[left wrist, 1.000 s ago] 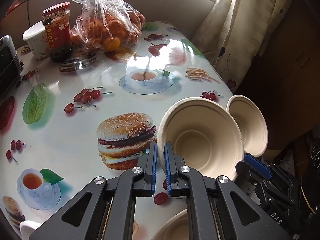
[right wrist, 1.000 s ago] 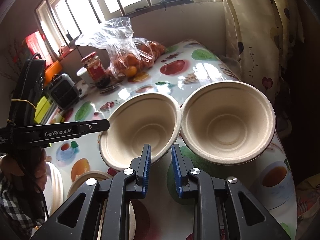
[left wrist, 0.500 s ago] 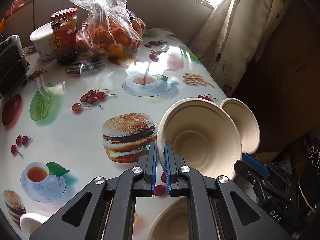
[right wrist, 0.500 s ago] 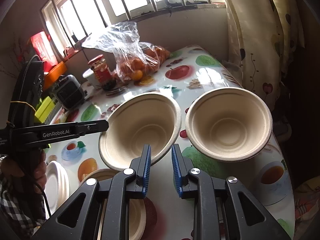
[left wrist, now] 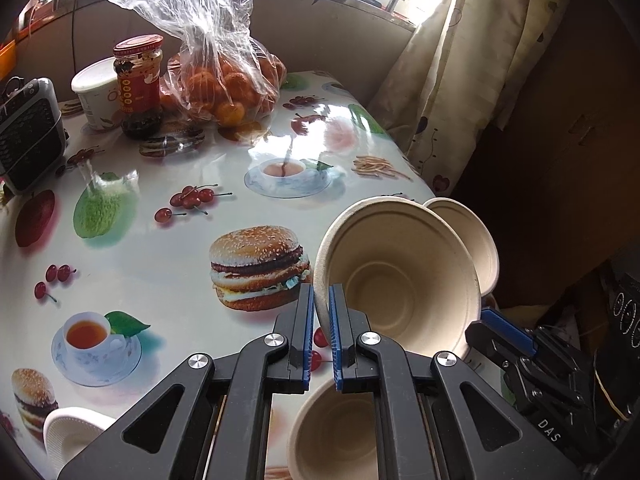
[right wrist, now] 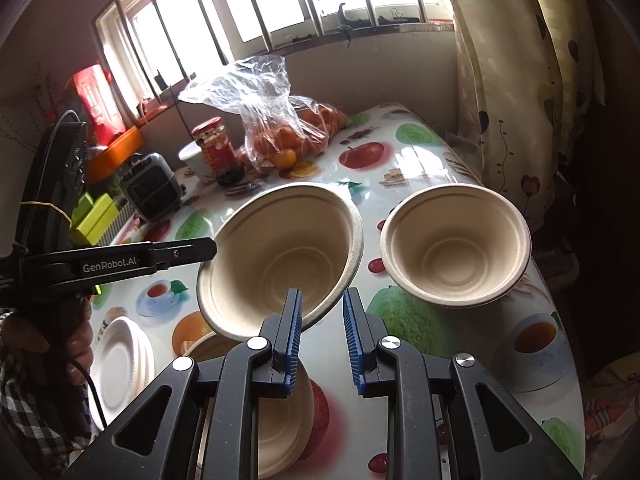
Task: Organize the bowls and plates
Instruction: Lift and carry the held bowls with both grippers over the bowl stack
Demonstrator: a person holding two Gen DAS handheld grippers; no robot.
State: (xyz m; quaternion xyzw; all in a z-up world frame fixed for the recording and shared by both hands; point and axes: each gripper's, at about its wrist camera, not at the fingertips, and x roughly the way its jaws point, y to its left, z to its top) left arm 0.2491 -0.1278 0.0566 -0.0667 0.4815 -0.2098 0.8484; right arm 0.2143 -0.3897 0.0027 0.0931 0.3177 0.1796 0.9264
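Bowls of pale moulded pulp were caught mid-sorting over a bench (left wrist: 132, 276) covered in a fruit-and-burger print. The left tongs (left wrist: 318, 296) were clamped on the near rim of one bowl (left wrist: 400, 280), holding it tilted above the bench. A second bowl (right wrist: 456, 244) was at the bench's right edge, beside the curtain (right wrist: 500, 92). The right tongs (right wrist: 322, 300) were drawn nearly together with nothing between them. A third bowl (right wrist: 280, 404) sat on the bench under both tools, near a stack of white plates (right wrist: 124, 364). A bag of oranges (left wrist: 224, 84) and a red-lidded jar (left wrist: 138, 80) stood at the far end.
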